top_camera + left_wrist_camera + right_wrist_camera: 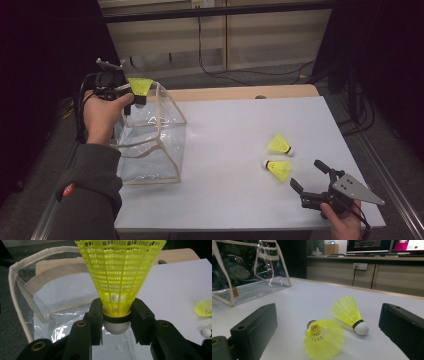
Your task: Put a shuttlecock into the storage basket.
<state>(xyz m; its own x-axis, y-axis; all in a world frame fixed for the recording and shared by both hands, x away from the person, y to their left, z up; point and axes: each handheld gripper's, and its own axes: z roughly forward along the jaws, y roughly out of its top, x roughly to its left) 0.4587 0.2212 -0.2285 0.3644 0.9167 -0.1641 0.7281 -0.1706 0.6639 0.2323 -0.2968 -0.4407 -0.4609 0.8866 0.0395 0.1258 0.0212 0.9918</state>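
1. At the table's left edge stands a clear plastic bag (150, 145) with cream fabric trim, its mouth open upward.
2. Above the bag's far left corner, the person's left hand (102, 117) holds the left gripper (131, 97).
3. Its jaws are clamped on the cork end of a yellow shuttlecock (117, 290); the left gripper view shows both pads pressing the black band just above the white rounded tip, with the mesh skirt flaring away from the jaws.
4. In that view the bag's open mouth lies directly beyond the gripped shuttlecock.
5. The middle of the white table (230, 130) is bare.
6. Toward the right edge lie two more yellow shuttlecocks, just beside each other: the farther one (279, 144) with its white tip pointing to the right edge, the nearer one (278, 169) with its tip pointing left.
7. At the near right corner the right gripper (306, 176) sits in the person's right hand (345, 225), its jaws standing wide apart and pointing at the two lying shuttlecocks, touching neither.
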